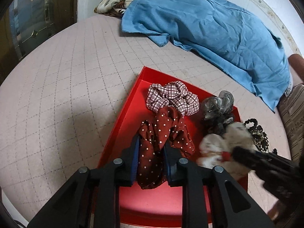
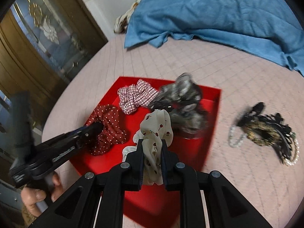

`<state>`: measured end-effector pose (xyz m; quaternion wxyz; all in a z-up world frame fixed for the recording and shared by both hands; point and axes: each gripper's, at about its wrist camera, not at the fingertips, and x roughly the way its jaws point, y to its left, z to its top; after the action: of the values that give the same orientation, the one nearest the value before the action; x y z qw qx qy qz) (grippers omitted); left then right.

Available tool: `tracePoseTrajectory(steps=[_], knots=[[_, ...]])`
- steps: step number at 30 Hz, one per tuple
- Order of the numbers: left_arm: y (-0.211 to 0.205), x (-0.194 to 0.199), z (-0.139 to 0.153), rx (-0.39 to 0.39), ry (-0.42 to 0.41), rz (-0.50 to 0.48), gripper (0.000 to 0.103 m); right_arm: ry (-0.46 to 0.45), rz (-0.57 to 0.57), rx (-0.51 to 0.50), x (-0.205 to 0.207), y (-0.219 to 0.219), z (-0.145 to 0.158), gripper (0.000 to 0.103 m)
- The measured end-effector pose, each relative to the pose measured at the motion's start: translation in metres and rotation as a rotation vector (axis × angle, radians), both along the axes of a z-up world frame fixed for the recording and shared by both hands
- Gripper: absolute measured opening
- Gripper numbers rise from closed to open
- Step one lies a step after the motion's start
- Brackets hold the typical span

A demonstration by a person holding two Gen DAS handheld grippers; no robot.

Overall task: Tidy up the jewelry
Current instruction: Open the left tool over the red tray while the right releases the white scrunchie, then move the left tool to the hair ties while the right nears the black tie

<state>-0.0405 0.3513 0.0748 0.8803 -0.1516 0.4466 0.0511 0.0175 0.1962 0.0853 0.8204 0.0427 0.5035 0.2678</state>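
- On the bed (image 1: 57,98), over its pink quilted cover, a red tray (image 1: 121,125) lies open; both grippers work above it.
- Left gripper (image 1: 152,152): fingers closed on the dark red dotted scrunchie (image 1: 161,133), cloth bunched between the pads. The scrunchie's far part rests on the tray floor at the tray's left side.
- Right gripper (image 2: 152,152): fingers closed on the white cherry-print scrunchie (image 2: 155,127), which hangs over the middle of the tray. In the left wrist view this scrunchie and gripper are blurred.
- Checked red-and-white scrunchie (image 1: 172,98) lies in the tray's far part, touching the dotted one.
- Grey scrunchie (image 2: 182,102) lies at the tray's far right corner, partly over the wall, just beside the checked one.
- Outside the tray, to its right on the cover: a heap of dark hair clips (image 2: 266,131) with a beaded string; details blurred.
- Blue cloth (image 1: 209,28) spread at the far side of the bed, well apart from the tray, a flower-print cloth (image 1: 114,5) under its far edge.
- A hand (image 2: 38,195) holds the left gripper's grip, seen at lower left of the right wrist view.
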Motion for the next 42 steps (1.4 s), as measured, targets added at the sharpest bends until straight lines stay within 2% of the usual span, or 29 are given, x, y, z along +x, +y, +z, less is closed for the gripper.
tracePoseTrajectory(steps=[5,6,8,10,17,21,27,36,39,42], knots=[[0.004,-0.004,0.006,-0.02,-0.029,0.001,0.029,0.019,-0.004,-0.011,0.006,0.012,-0.009,0.019],[0.005,-0.005,0.007,-0.025,-0.035,0.003,0.031,0.019,-0.005,-0.012,0.005,0.012,-0.01,0.023],[0.008,-0.008,0.011,-0.038,-0.051,0.008,0.041,0.012,-0.008,-0.02,0.004,0.01,-0.008,0.033],[0.01,-0.009,0.013,-0.042,-0.065,0.012,0.044,0.004,-0.01,-0.025,0.002,0.01,-0.005,0.041],[0.01,-0.014,0.019,-0.036,-0.1,0.029,0.047,-0.026,-0.023,-0.01,-0.011,0.0,0.012,0.045],[0.011,-0.017,0.021,-0.017,-0.115,0.047,0.049,-0.053,-0.035,-0.002,-0.021,-0.009,0.024,0.053],[0.007,-0.022,0.024,0.01,-0.126,0.057,0.05,-0.068,-0.054,-0.006,-0.036,-0.029,0.034,0.054],[0.0,-0.035,0.023,0.079,-0.138,0.089,0.051,-0.099,-0.127,-0.035,-0.063,-0.093,0.043,0.059],[-0.002,-0.043,0.023,0.093,-0.141,0.102,0.051,-0.102,-0.167,-0.05,-0.073,-0.125,0.044,0.061],[-0.011,-0.057,0.023,0.142,-0.141,0.11,0.051,-0.096,-0.227,-0.058,-0.081,-0.163,0.042,0.061]])
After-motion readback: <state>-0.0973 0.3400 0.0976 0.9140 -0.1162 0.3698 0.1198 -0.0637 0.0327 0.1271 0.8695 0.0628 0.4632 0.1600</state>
